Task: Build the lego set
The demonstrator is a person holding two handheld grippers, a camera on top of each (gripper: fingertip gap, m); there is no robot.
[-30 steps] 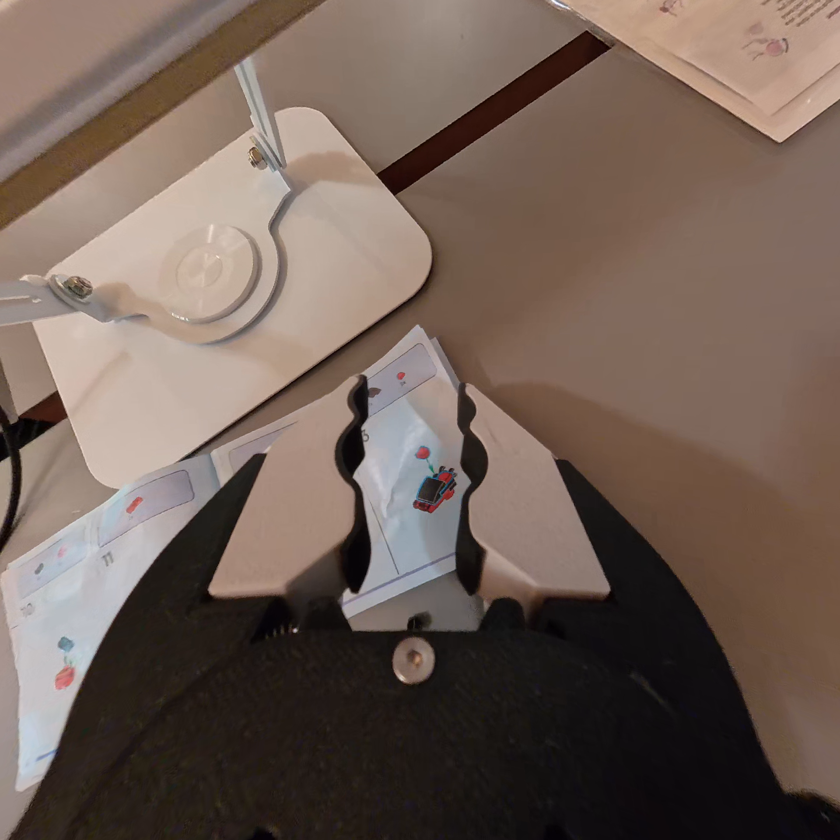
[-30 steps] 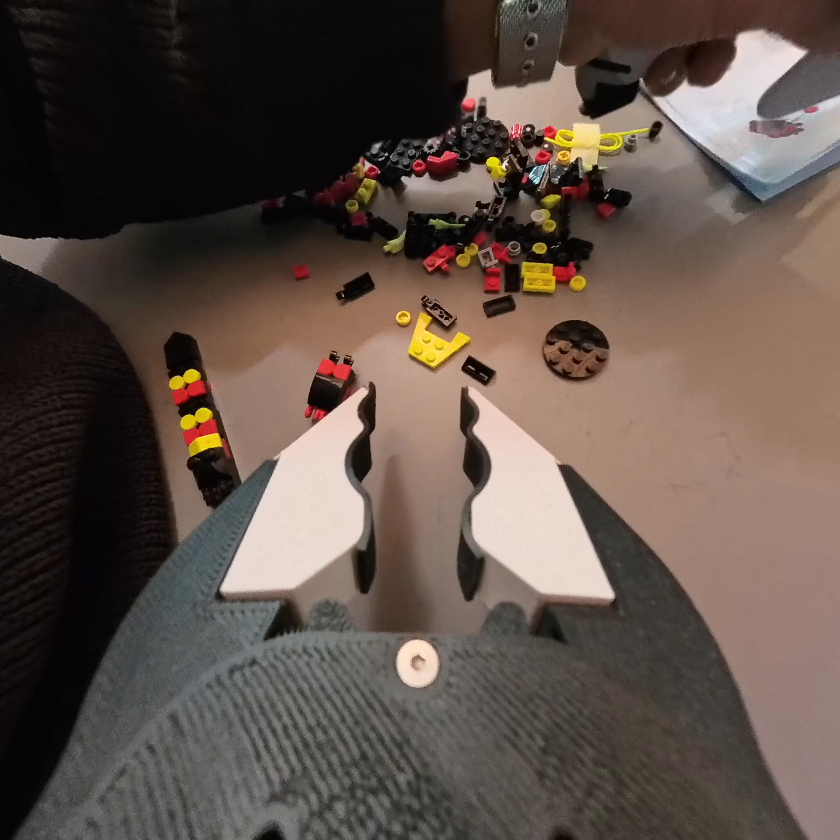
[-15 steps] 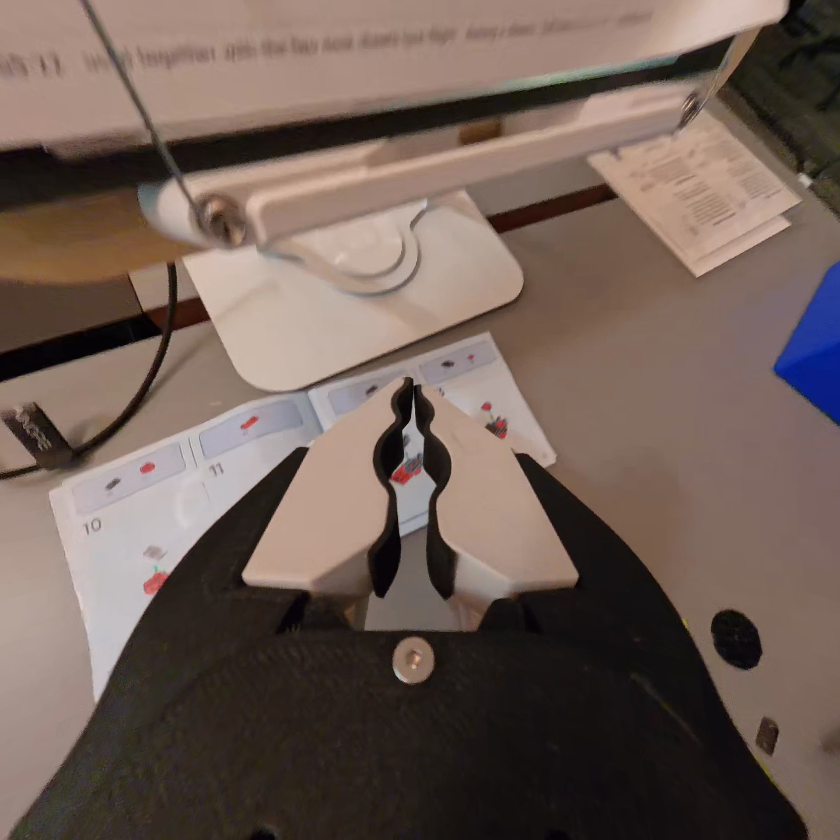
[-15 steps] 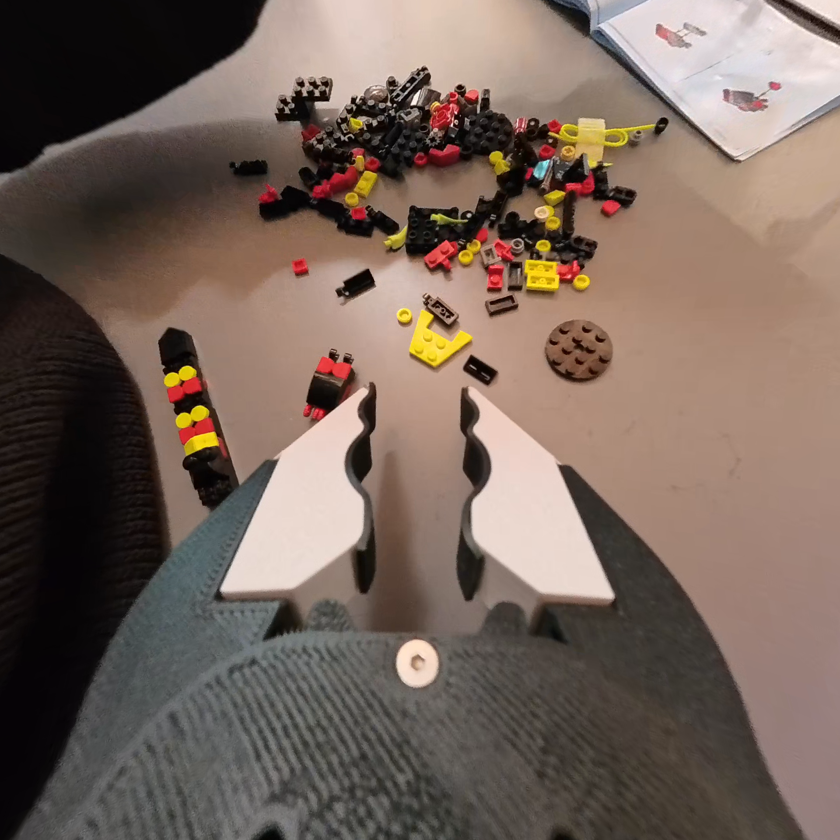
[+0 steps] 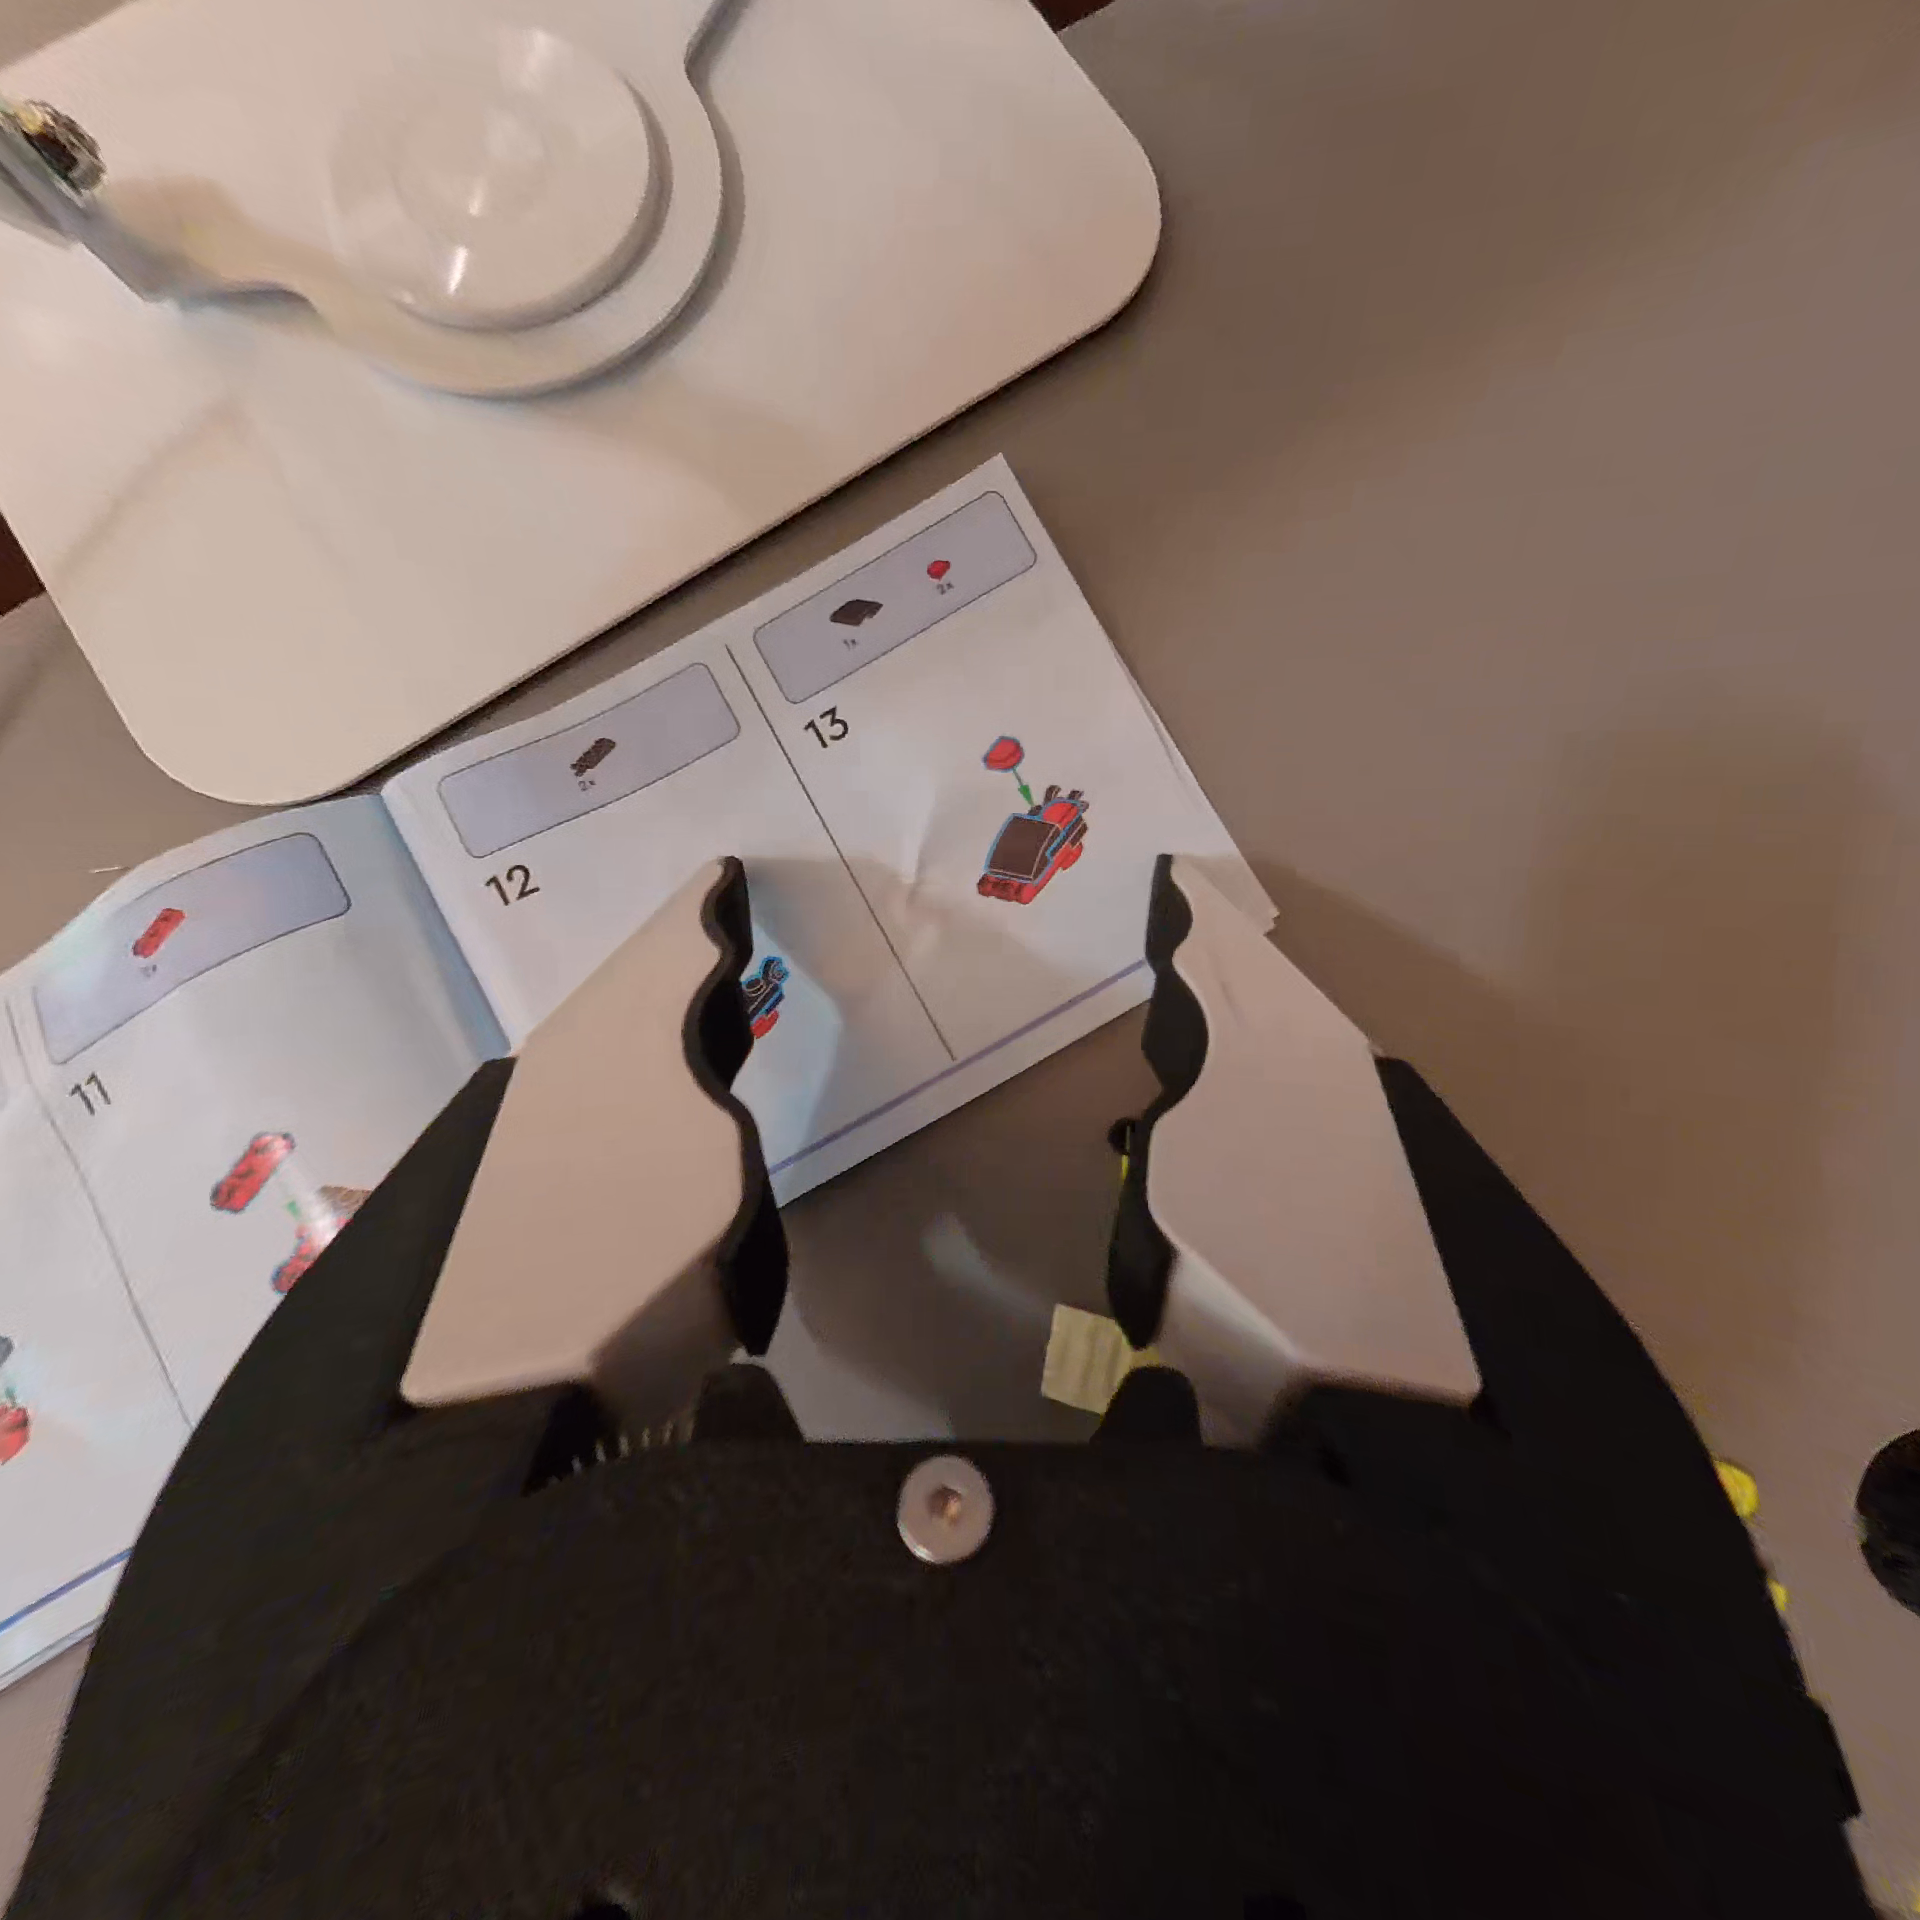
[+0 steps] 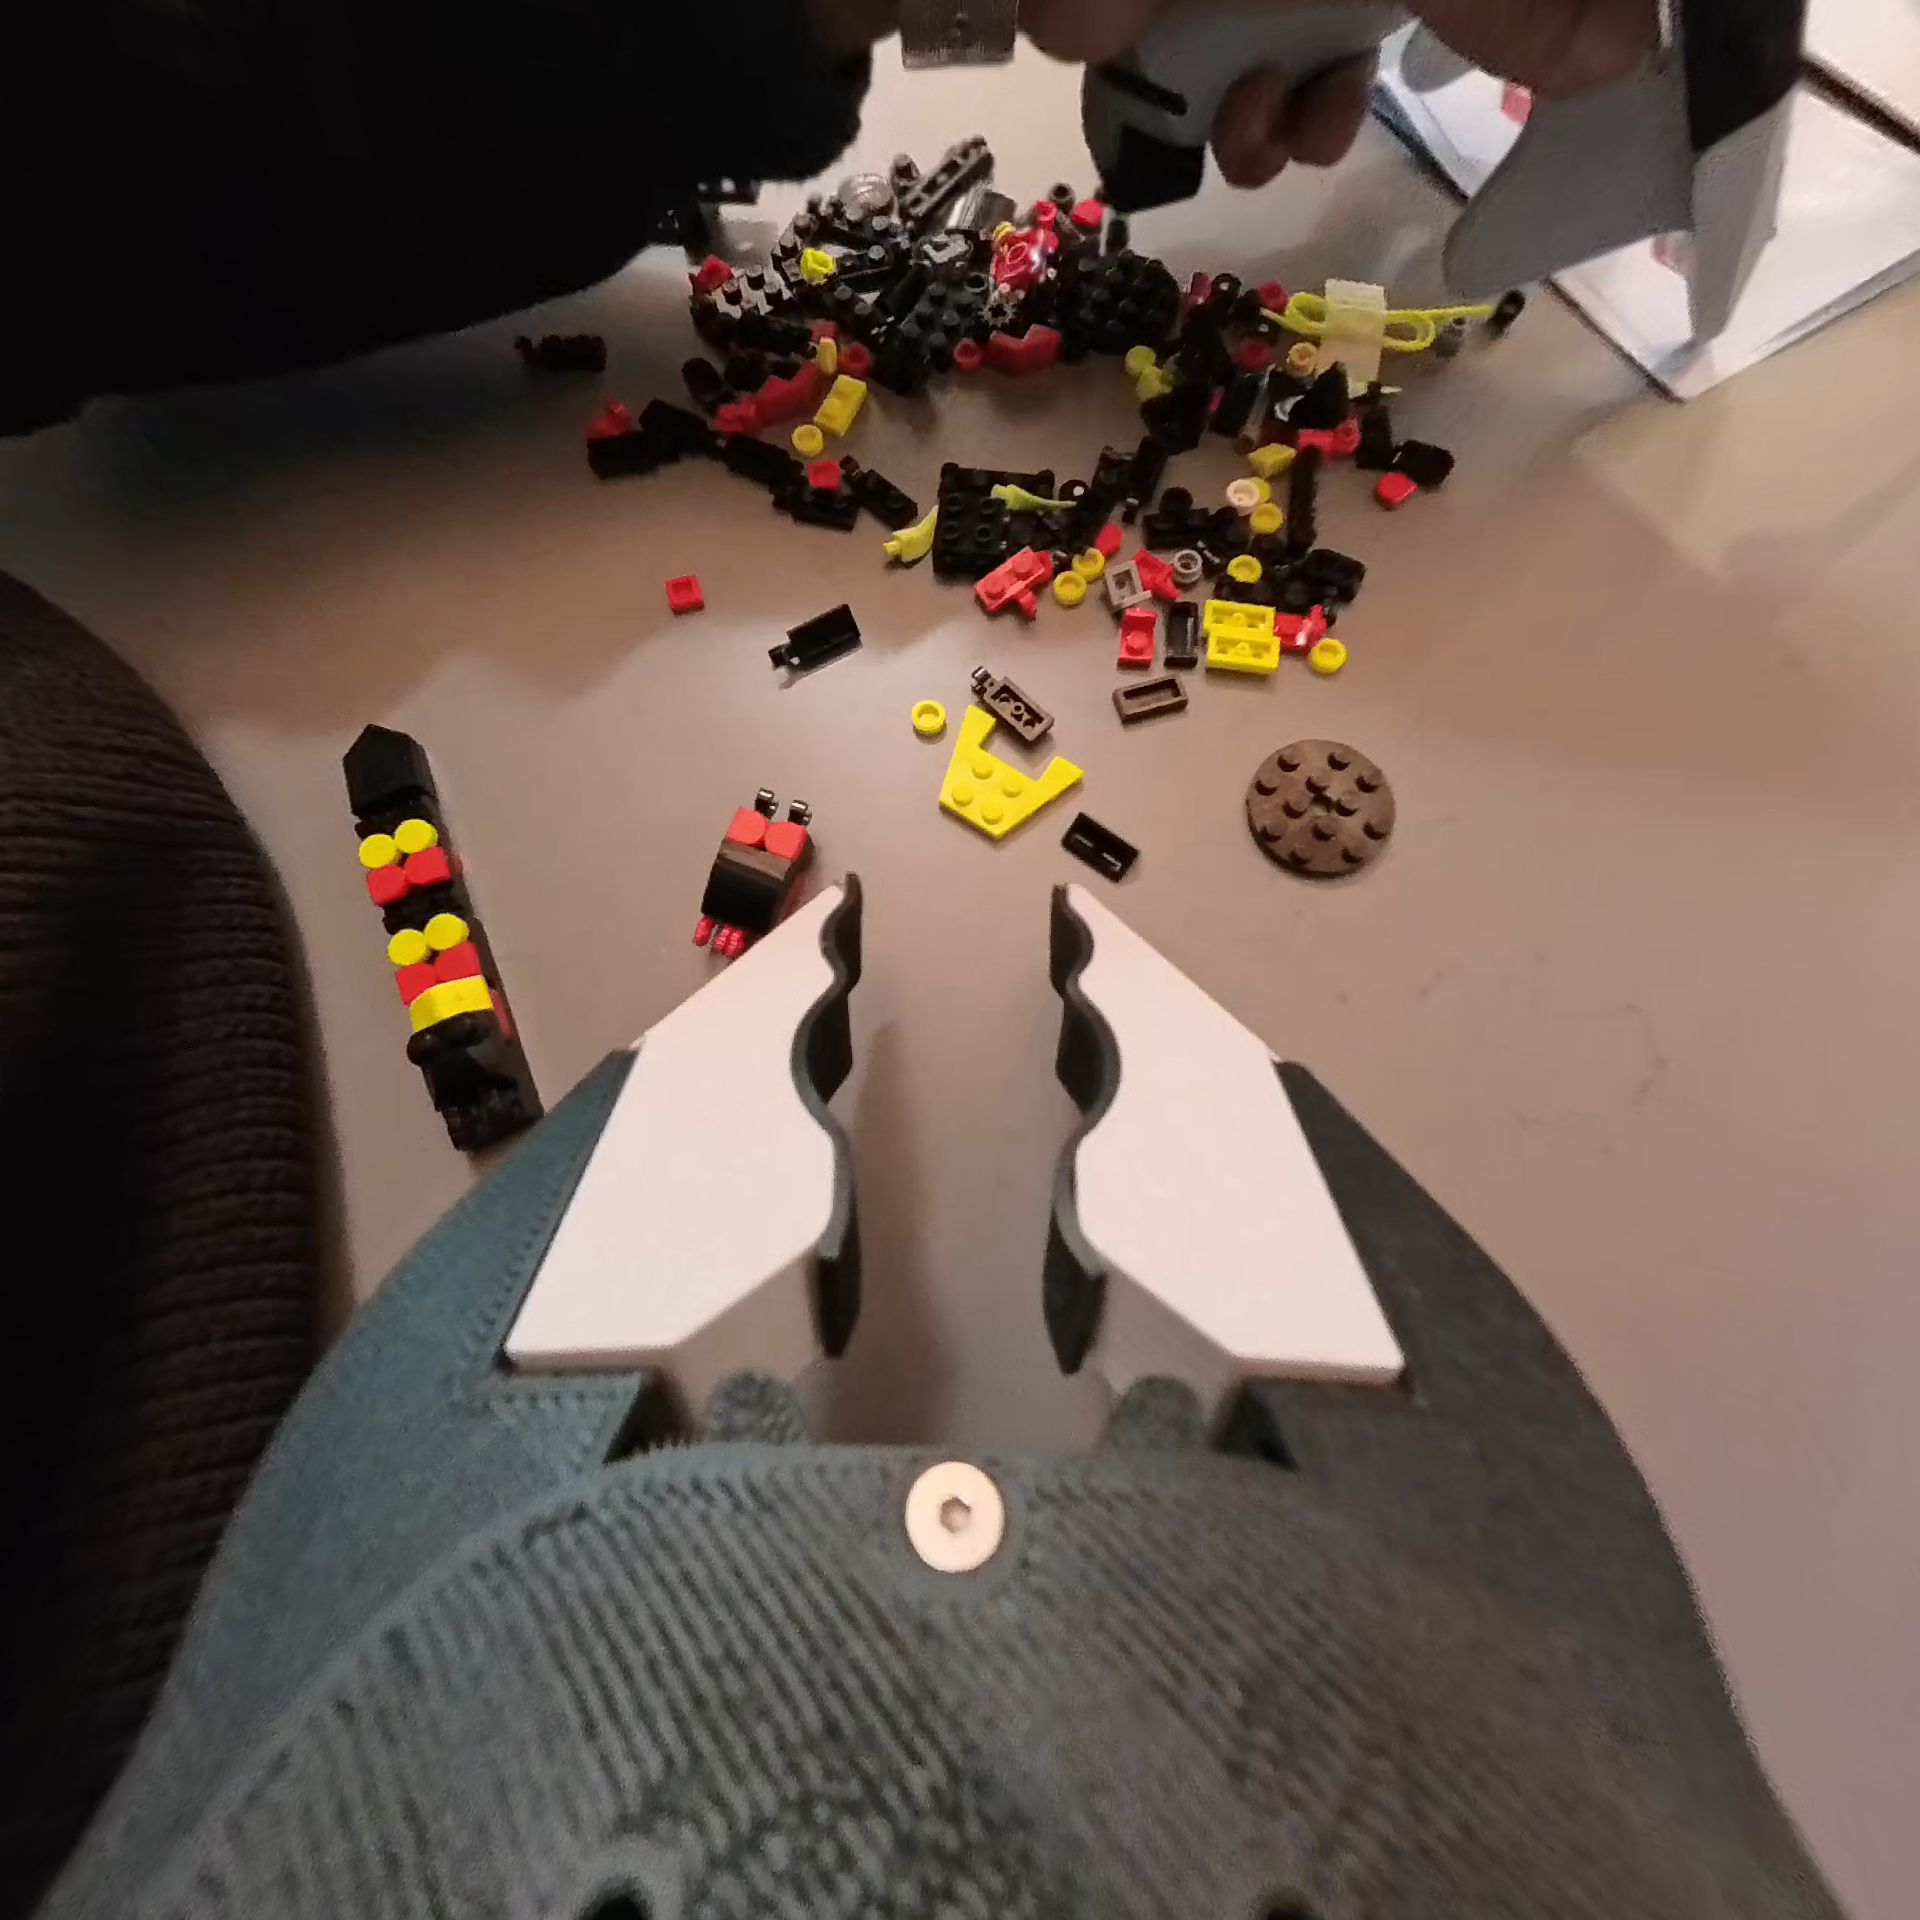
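My left gripper [image 5: 945, 883] is open wide and empty, hovering over the open instruction booklet [image 5: 644, 831] on the grey table. My right gripper [image 6: 954, 899] is open and empty above the table, just right of a small red and black sub-build [image 6: 753, 868]. A long black build with yellow and red studs [image 6: 431, 940] lies to its left. A yellow wedge plate [image 6: 1003, 784], a brown round plate [image 6: 1320, 805] and a pile of loose black, red and yellow bricks [image 6: 1039, 416] lie ahead. The left gripper also shows at the top of the right wrist view [image 6: 1579, 197], held by a hand.
A white lamp base [image 5: 499, 343] stands behind the booklet. A dark knitted sleeve [image 6: 125, 1039] fills the left of the right wrist view. The booklet's corner [image 6: 1766, 281] shows at the top right there. Bare table lies to the right of the brown plate. It is some 6 cm from my right tips to the brown round plate [image 6: 1320, 805].
My left gripper has dropped closer to the booklet and its jaws have opened from nearly shut to wide. Its hand has come back over the brick pile. My right gripper has not moved.
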